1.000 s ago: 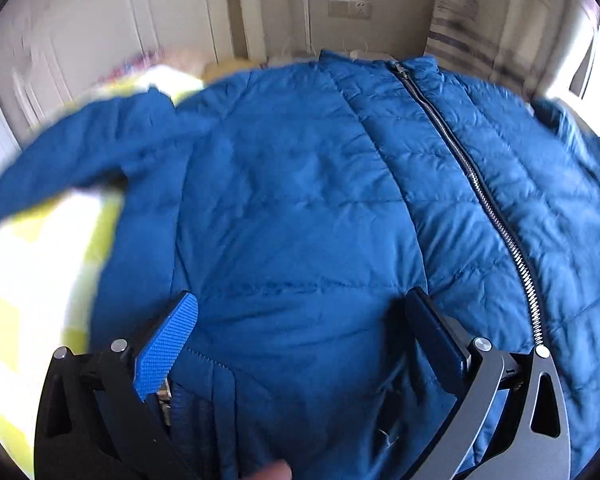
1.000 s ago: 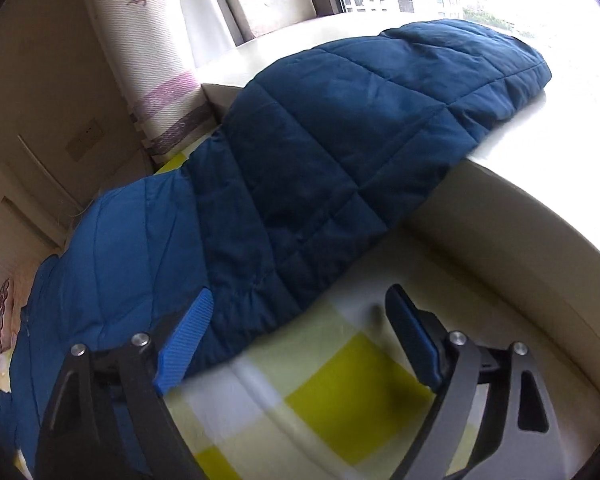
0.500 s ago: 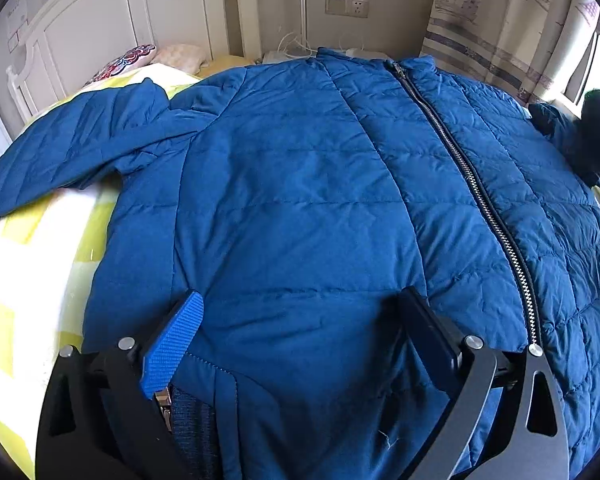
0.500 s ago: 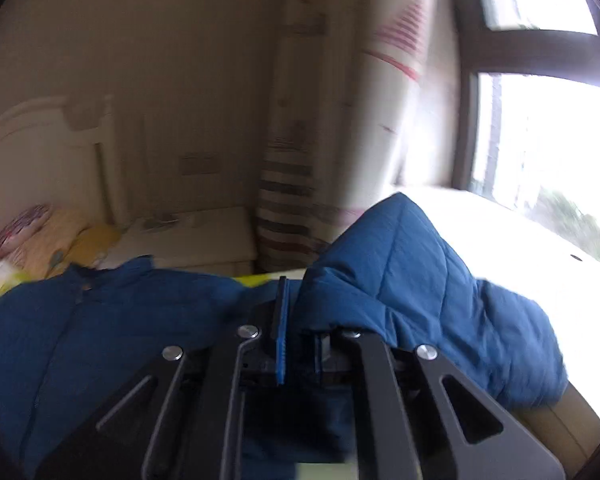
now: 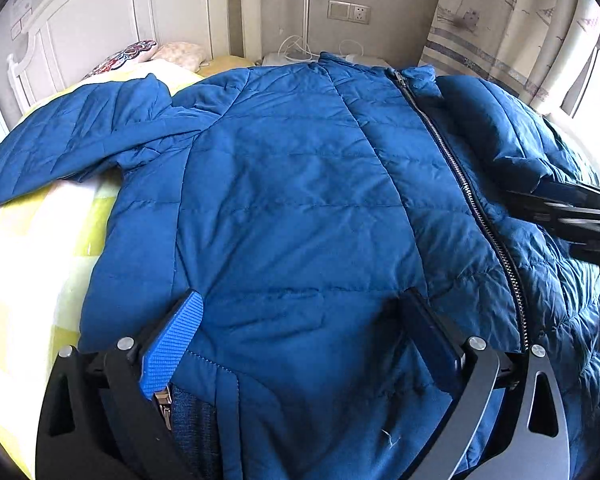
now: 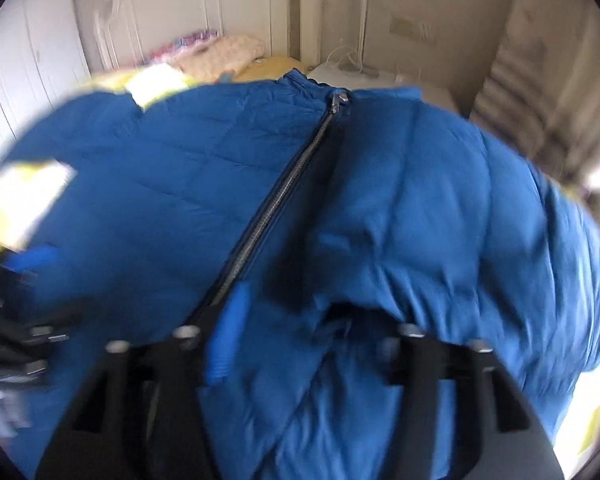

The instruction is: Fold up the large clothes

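Observation:
A blue quilted jacket (image 5: pixel 292 200) lies front up on the bed, its zipper (image 5: pixel 472 200) shut. One sleeve (image 5: pixel 60 148) stretches out to the left. The other sleeve (image 5: pixel 496 132) lies folded over the right front. My left gripper (image 5: pixel 300 340) hangs open over the hem, its fingers wide apart with flat fabric between them. My right gripper (image 6: pixel 320 332) is blurred and its jaws are opening, with the folded sleeve (image 6: pixel 440 220) still between them; from the left wrist it shows as a black frame (image 5: pixel 564 216) at the sleeve's end.
The bed has a yellow-and-white checked sheet (image 5: pixel 32 248), a white headboard (image 5: pixel 112 32) and pillows (image 5: pixel 140 50) at the far end. A nightstand with cables (image 5: pixel 296 54), a wall socket (image 5: pixel 348 10) and a curtain (image 5: pixel 512 28) stand behind. A bright window sill lies to the right.
The right gripper shut on the sleeve at the window sill, carried it left onto the jacket's front, and now its jaws stand apart. The left gripper has stayed put.

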The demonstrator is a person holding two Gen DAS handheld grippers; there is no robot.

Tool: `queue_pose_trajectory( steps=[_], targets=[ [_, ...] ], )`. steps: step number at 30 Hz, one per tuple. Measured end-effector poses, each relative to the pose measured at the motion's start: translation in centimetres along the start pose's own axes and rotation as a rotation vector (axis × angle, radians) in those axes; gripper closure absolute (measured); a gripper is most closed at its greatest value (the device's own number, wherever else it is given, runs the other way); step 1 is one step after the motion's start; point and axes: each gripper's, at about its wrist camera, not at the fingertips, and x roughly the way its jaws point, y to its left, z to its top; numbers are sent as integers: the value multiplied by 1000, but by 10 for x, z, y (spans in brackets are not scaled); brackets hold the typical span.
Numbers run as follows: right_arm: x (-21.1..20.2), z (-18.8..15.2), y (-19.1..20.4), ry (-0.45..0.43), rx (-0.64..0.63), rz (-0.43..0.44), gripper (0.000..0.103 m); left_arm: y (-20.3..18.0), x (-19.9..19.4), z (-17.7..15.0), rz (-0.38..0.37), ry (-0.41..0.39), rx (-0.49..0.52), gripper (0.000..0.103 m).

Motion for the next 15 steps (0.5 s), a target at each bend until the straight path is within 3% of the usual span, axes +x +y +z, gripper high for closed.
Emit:
queue_pose_trajectory(
  steps=[3, 6, 9, 13, 14, 15],
  targets=[
    [-46, -18, -20, -114, 114, -3, 40, 0, -1, -1, 4, -3, 2, 6],
    [-78, -35, -91, -259, 385, -37, 40, -1, 0, -1, 14, -2, 10, 5],
    [-80, -46, -144, -297, 573, -113, 39, -3, 0, -1, 21, -3, 16, 5],
    [-42, -34, -176, -226, 630, -157, 40, -2, -1, 0, 15, -3, 11, 5],
    [-35, -30, -178, -226, 626, -141, 45, -2, -1, 0, 17, -3, 12, 5],
    [-37, -29, -174, -237, 613, -144, 58, -2, -1, 0, 17, -4, 12, 5]
  ],
)
